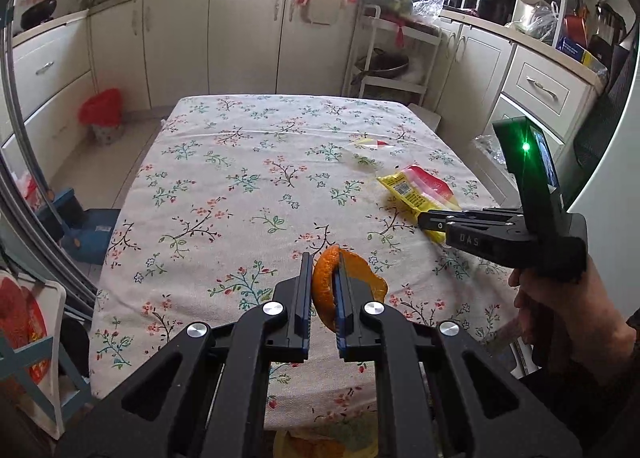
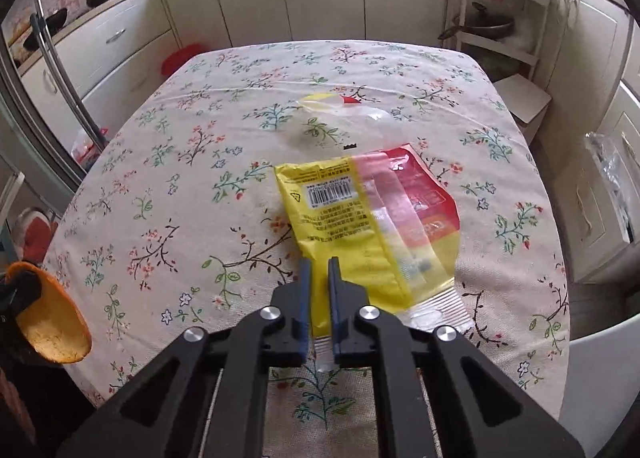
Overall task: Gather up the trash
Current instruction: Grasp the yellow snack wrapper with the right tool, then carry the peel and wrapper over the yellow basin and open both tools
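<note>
Across the flowered tablecloth (image 2: 192, 105) lie the scraps of rubbish: a yellow and red snack wrapper (image 2: 372, 225) toward the right side, and beyond it a clear, crumpled bit of film with a yellow and red corner (image 2: 340, 105), which is hard to make out against the pattern. Cream cabinets (image 1: 180, 41) ring the room, a white trolley (image 1: 394, 57) with a dark pan stands past the far table edge, and a bin lined with a red bag (image 1: 102, 115) sits on the floor to the left. Nothing lies between the two pieces of trash on the cloth.

The left gripper (image 1: 322, 270) points down at a slant over the near part of the table, its jaws clamped on a curl of orange peel (image 1: 332, 286) that hangs lifted off the cloth. The right gripper (image 2: 318, 270) tilts more steeply, its jaws pinched on the near edge of the wrapper, which otherwise rests flat on the cloth. In the left view a hand (image 1: 560, 298) grips the right tool's handle at the frame's right edge, a green light glowing on its housing.
</note>
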